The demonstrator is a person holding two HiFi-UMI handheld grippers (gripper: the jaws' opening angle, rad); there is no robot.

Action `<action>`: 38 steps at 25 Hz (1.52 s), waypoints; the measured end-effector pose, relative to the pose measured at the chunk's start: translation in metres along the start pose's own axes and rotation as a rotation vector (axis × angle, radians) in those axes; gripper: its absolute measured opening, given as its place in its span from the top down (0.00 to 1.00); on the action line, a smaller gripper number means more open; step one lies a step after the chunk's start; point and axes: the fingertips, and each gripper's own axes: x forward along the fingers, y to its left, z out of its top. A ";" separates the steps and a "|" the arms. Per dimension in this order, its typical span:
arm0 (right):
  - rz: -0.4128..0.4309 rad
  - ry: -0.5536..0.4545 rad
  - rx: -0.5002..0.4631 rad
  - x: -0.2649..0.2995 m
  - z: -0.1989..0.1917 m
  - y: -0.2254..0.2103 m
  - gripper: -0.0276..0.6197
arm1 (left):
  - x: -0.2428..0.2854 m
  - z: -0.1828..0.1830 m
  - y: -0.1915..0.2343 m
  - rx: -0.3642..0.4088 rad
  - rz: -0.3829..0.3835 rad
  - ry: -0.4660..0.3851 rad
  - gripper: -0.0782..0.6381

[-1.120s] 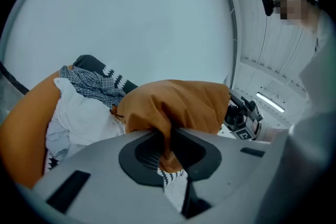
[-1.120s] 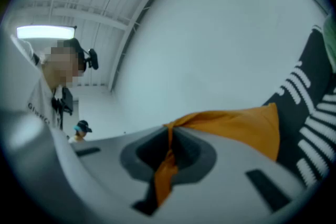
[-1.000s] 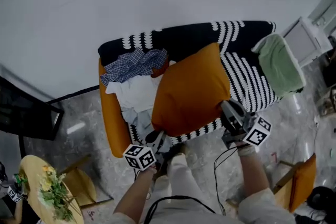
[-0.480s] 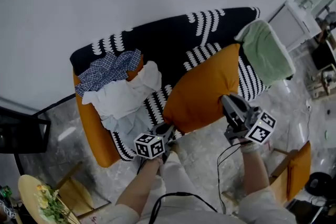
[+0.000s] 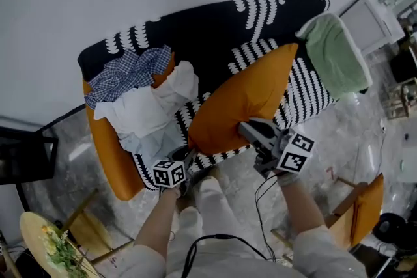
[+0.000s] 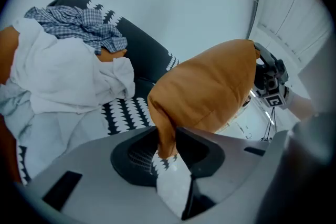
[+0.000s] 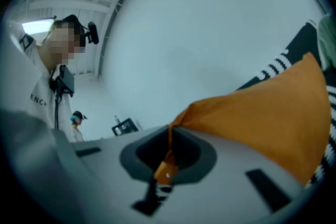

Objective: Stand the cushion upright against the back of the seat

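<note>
One cushion (image 5: 244, 97), orange, hangs tilted over the front half of the seat (image 5: 215, 29). Its low corners are toward the front edge and its top corner reaches up near the back; it is not yet stood against it. Two grippers are on it. The right gripper (image 5: 246, 130) has its fingers clamped tight on one front corner. The left gripper (image 5: 187, 156) has fingers that have just been opening; they are now part-spread, with the other corner lying between them and the pads apparently no longer biting. Risk, as I judge it: let go early on the left, the cushion hangs from one pinched corner. It may then swing, sag flat, or slide off the front to the floor (image 5: 365, 153). That thin pinch on the right could also slip out. Second risk: the clothes heap (image 5: 146, 97) at the seat's left end crowds the back, so the cushion could lean on it and topple. Count: one cushion, one seat, two grippers, one clothes heap (checked shirt (image 5: 124, 75), white cloth (image 5: 140, 117)), one green cloth (image 5: 335, 58) at the right end.
</note>
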 end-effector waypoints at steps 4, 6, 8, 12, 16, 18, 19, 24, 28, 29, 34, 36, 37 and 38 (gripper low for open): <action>0.038 0.064 0.052 0.024 -0.029 0.005 0.92 | -0.043 -0.010 0.031 0.062 0.108 -0.021 0.72; 0.053 0.102 0.051 0.040 -0.042 0.008 0.92 | -0.066 -0.002 0.036 0.082 0.143 -0.076 0.72; 0.064 0.139 0.052 0.055 -0.056 0.011 0.92 | -0.085 0.017 0.030 0.135 0.150 -0.156 0.72; 0.076 0.194 0.077 0.081 -0.083 0.014 0.92 | -0.105 0.079 -0.011 0.337 0.087 -0.312 0.72; 0.076 0.245 0.092 0.101 -0.106 0.016 0.92 | -0.103 0.119 -0.055 0.496 -0.002 -0.367 0.71; 0.057 0.270 0.082 0.109 -0.115 0.014 0.92 | -0.096 0.116 -0.065 0.569 -0.016 -0.330 0.70; 0.047 0.292 0.066 0.113 -0.119 0.015 0.92 | -0.092 0.111 -0.066 0.596 -0.014 -0.305 0.69; 0.143 0.357 -0.004 0.122 -0.124 0.035 0.90 | -0.086 0.092 -0.057 0.584 0.040 -0.267 0.63; 0.250 0.318 0.050 0.112 -0.101 0.049 0.87 | -0.097 0.104 -0.054 0.584 0.061 -0.309 0.61; 0.278 0.276 0.071 0.107 -0.088 0.053 0.84 | -0.099 0.109 -0.059 0.603 0.055 -0.318 0.60; 0.131 0.127 0.087 0.100 -0.036 0.004 0.77 | -0.091 0.107 -0.084 0.695 0.028 -0.258 0.58; 0.067 0.132 0.101 0.099 -0.043 -0.018 0.77 | -0.091 0.100 -0.089 0.660 0.021 -0.249 0.58; 0.048 0.125 0.116 0.098 -0.046 -0.025 0.77 | -0.092 0.097 -0.091 0.635 0.017 -0.248 0.58; 0.035 0.118 0.125 0.098 -0.049 -0.030 0.77 | -0.094 0.094 -0.093 0.605 0.009 -0.249 0.58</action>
